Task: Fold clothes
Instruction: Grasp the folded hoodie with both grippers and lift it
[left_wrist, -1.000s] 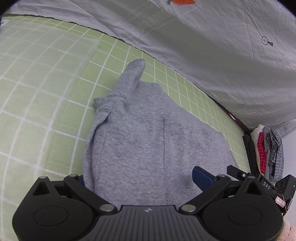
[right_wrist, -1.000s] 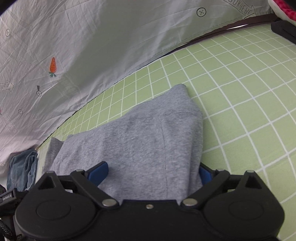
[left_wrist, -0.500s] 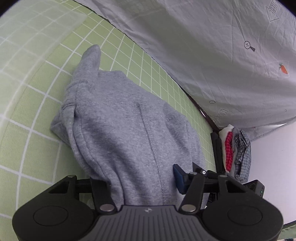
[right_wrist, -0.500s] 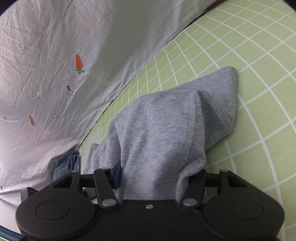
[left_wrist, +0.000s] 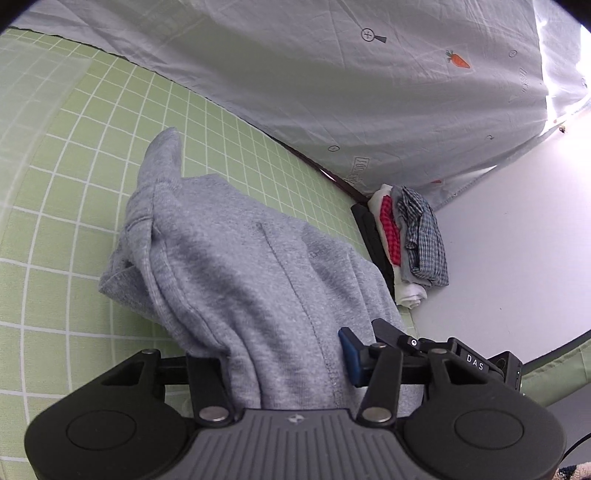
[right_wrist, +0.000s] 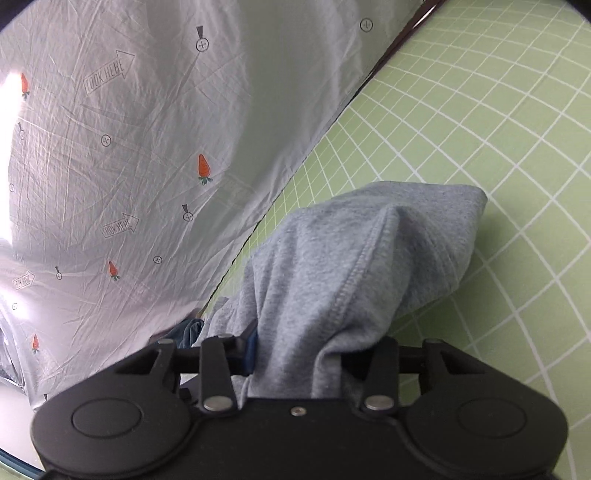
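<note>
Both the left gripper (left_wrist: 284, 363) and right gripper (right_wrist: 299, 356) are closing, clenched on the bunched grey sweatshirt fabric (left_wrist: 240, 273), with folded checked clothes (left_wrist: 413, 240) stacked beyond to the left gripper's right.

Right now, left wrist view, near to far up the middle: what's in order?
Left tongs, closing on the grey garment bunched between them → green grid mat → carrot-print sheet.
</note>
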